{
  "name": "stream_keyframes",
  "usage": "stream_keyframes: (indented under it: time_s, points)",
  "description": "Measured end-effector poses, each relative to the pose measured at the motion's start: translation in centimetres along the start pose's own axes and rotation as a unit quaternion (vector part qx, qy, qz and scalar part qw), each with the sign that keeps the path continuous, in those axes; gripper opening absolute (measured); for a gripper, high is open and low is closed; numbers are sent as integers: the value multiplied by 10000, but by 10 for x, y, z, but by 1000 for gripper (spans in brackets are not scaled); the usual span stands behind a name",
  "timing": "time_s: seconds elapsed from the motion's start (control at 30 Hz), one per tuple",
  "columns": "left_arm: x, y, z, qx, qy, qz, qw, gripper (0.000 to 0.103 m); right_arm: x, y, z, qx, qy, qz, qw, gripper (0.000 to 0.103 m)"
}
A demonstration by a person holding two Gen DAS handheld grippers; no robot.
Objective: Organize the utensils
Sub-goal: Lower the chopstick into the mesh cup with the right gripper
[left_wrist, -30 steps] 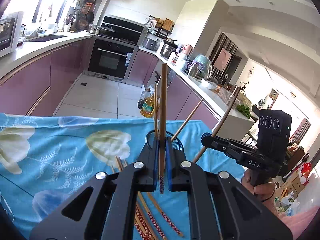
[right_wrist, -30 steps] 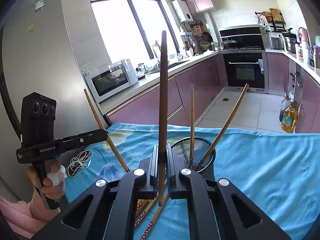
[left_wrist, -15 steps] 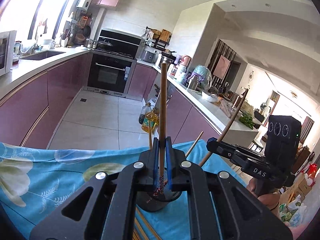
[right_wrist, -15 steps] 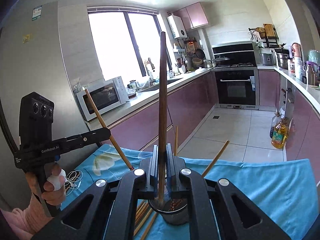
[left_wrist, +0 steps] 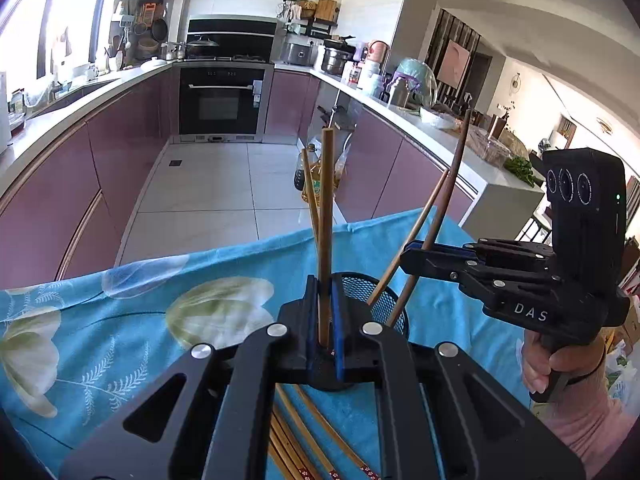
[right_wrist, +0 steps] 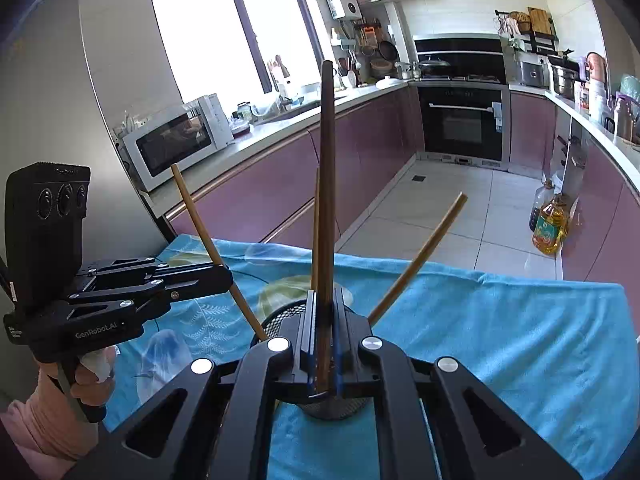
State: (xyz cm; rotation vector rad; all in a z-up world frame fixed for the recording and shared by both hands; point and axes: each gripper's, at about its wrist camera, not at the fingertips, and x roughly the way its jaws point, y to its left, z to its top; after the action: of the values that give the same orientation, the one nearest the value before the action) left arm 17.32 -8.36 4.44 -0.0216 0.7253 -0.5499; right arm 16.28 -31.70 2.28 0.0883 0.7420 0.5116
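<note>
The left hand-held gripper [left_wrist: 325, 320] is clamping a light wooden chopstick [left_wrist: 326, 216] upright, its lower end reaching down into the black mesh holder [left_wrist: 380, 300] on the blue flowered cloth [left_wrist: 120, 320] covering the bench. The right hand-held gripper [right_wrist: 325, 332] is pinching a darker chopstick [right_wrist: 327, 184] just above the same holder, where two more sticks are leaning. Loose chopsticks [left_wrist: 304, 432] are lying near, on the cloth.

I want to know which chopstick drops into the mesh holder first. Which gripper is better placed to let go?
Probably the left gripper: its light chopstick stands upright with the lower end down inside the mesh holder. The right gripper holds its dark chopstick tilted, higher over the rim.
</note>
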Motion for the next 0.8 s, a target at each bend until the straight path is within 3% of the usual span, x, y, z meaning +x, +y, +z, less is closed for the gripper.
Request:
stream_keyframes:
  time_s: [0.2,0.8]
  points:
    - [18,3,0,6,152,95,9998,7,16,-1,-2,34,251,-58,9997,7]
    - [42,16,-9,-267,304,51,9992,13,7,-20,-7,398,-80,-112,9991,11]
